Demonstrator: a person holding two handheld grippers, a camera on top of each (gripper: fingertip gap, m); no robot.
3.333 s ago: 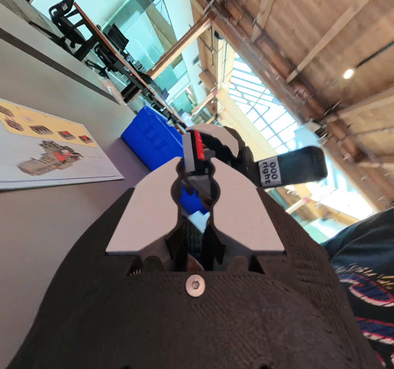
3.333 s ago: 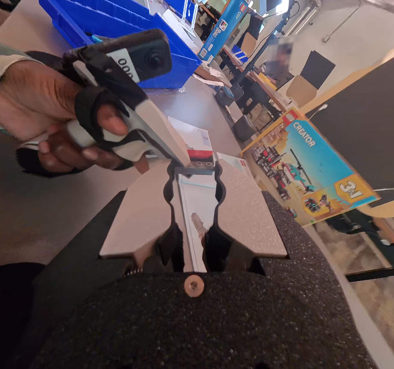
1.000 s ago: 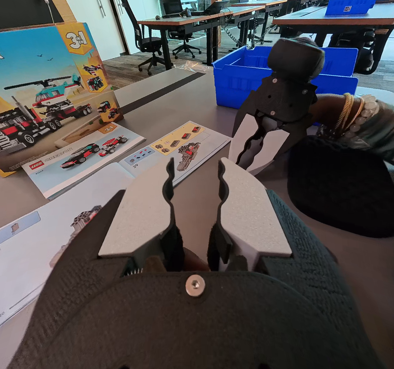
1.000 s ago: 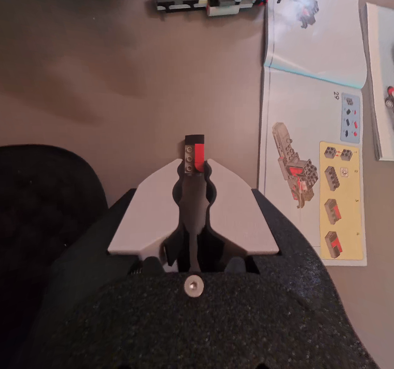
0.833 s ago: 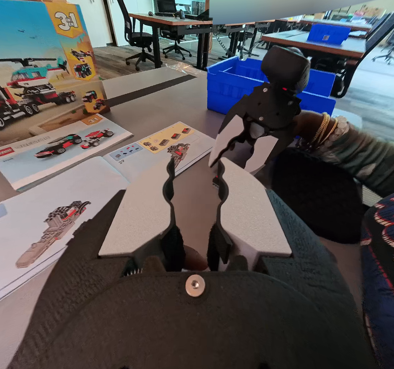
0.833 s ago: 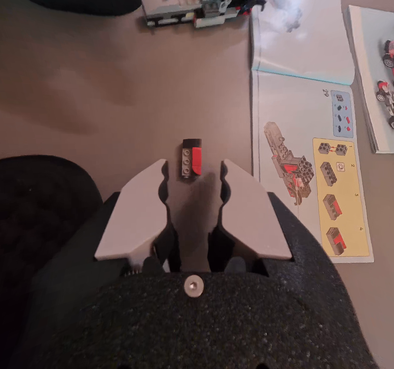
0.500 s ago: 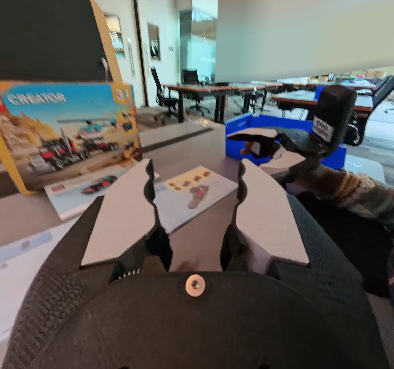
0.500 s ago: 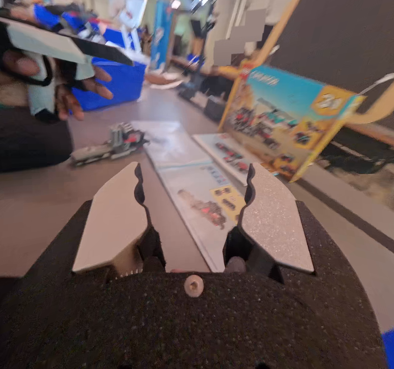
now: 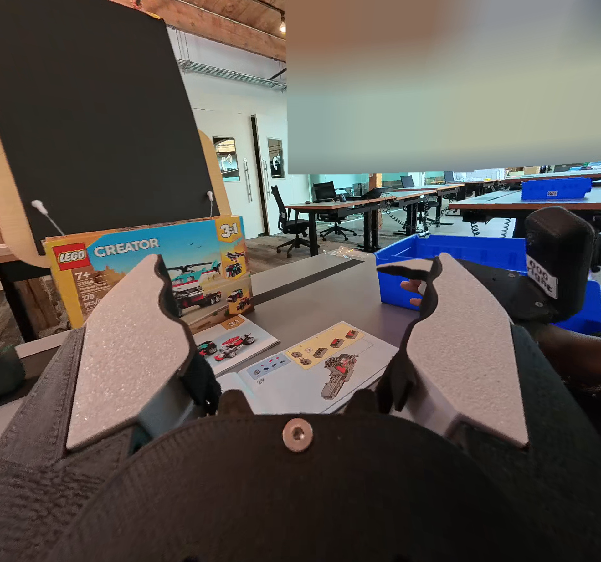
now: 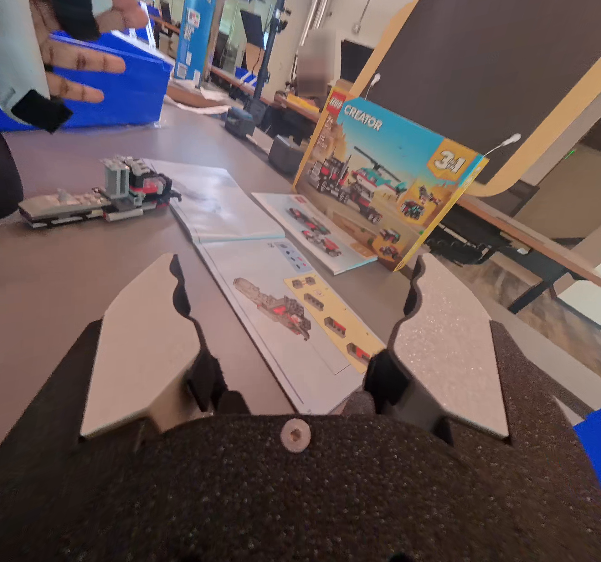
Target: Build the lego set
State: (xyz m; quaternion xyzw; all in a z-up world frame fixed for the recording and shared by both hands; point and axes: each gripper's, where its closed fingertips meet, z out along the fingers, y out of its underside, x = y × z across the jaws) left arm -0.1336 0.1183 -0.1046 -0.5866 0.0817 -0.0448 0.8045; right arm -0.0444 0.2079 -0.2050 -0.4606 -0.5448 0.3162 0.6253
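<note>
While both tools hang above the grey bench (image 10: pixel 65 273), the left hand-held gripper (image 9: pixel 297 289) has its jaws spread wide with nothing between them, and the right hand-held gripper (image 10: pixel 294 286) is spread just as wide and equally empty. At the left of the right wrist view, the partly built lego model (image 10: pixel 97 193), grey and black with red bits, lies flat on the bench, its front end touching the open instruction booklet (image 10: pixel 276 289). A second booklet (image 10: pixel 312 227) lies just beside the first, at the foot of the upright lego box (image 10: pixel 387 185). A blue bin (image 9: pixel 455 270) sits at the right of the left wrist view, and a person's hand (image 10: pixel 78 55) shows blurred in the upper left of the right wrist view.
</note>
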